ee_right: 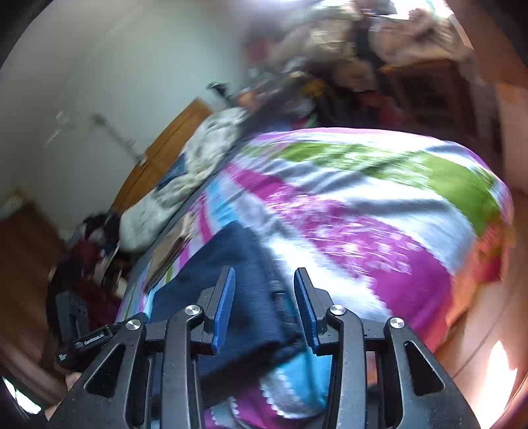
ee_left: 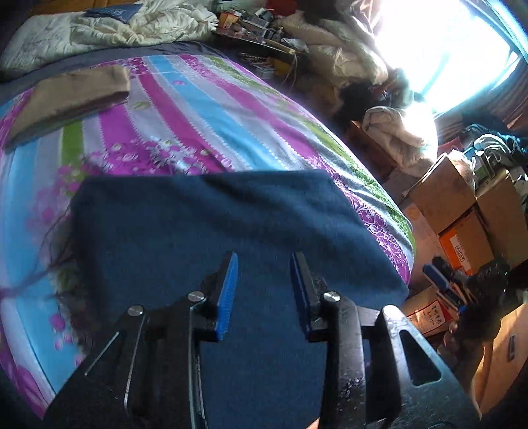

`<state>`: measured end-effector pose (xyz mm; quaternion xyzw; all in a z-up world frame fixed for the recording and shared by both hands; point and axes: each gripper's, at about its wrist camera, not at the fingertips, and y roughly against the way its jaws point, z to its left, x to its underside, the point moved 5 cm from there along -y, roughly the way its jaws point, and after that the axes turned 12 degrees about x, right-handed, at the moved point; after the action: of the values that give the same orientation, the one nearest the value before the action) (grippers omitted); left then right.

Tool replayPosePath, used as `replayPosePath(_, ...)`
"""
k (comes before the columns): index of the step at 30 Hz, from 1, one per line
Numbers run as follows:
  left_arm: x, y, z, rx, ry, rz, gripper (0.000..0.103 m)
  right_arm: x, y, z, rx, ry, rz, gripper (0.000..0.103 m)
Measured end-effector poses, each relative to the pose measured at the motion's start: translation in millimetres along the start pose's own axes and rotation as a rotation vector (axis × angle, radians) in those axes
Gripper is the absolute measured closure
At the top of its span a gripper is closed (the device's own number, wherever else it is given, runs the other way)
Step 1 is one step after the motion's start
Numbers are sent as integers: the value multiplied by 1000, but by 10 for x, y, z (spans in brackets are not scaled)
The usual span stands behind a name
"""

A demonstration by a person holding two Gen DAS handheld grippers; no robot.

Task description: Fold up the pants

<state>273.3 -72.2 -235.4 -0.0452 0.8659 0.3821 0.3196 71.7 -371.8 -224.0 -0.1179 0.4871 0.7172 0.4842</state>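
Both tongs, left tongs (ee_left: pixel 264 260) and right tongs (ee_right: pixel 264 275), agape and empty over folded navy pants (ee_left: pixel 211 231), bedspread (ee_left: pixel 204 109) beyond.

A striped bedsheet (ee_left: pixel 198 109) in pink, blue, green and grey covers the bed ahead of the left hand-held gripper (ee_left: pixel 264 260). A folded tan cloth (ee_left: pixel 69 99) lies far ahead to its left. A crumpled cream quilt (ee_left: pixel 109 29) is heaped beyond that. Cardboard boxes (ee_left: pixel 462 211) are stacked to its right, under a bright window (ee_left: pixel 439 43).
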Motion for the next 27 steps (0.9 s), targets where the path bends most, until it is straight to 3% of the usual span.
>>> replayPosePath(2,328,91,85,-13,49,-10,66,-7,-267,448,-90,118,63,79)
replayPosePath(4,557,101,134,-31,78,-30,68,70,-500,614,-88,199,110,82)
replayPosePath(6,783,139,190,-42,68,-39,67,196,-858,401,15,205,202,90)
replayPosePath(7,879,120,234,-54,35,-47,68,273,-1039,184,56,170,243,103)
replayPosePath(9,954,77,329,-70,-12,-78,89,248,-1168,7,56,94,233,103)
replayPosePath(10,910,81,378,-77,7,-78,102,201,-1123,52,115,114,214,103)
replayPosePath(11,846,103,421,-63,48,-67,103,100,-1068,161,196,161,157,98)
replayPosePath(12,765,135,439,-58,85,-58,103,4,-973,277,197,184,103,95)
replayPosePath(14,453,266,417,-70,75,-133,100,-215,-912,570,105,192,60,95)
replayPosePath(15,318,303,408,-64,64,-161,97,-297,-994,719,62,208,72,95)
replayPosePath(17,-109,271,517,-85,50,-222,69,-385,-1305,969,2,257,129,95)
replayPosePath(18,-218,241,592,-106,50,-243,67,-407,-1525,1044,10,275,160,95)
replayPosePath(20,-466,78,852,-133,88,-244,65,-374,-1998,1069,24,312,244,96)
replayPosePath(21,-549,-77,1010,-134,132,-207,64,-343,-2211,1010,74,331,269,103)
replayPosePath(22,-599,-246,1181,-142,176,-170,64,-305,-2398,882,77,322,296,103)
replayPosePath(24,-609,-441,1392,-175,208,-143,74,-291,-2443,733,43,256,308,103)
replayPosePath(27,-668,-623,1400,-257,128,-119,77,-317,-2396,684,53,250,293,103)
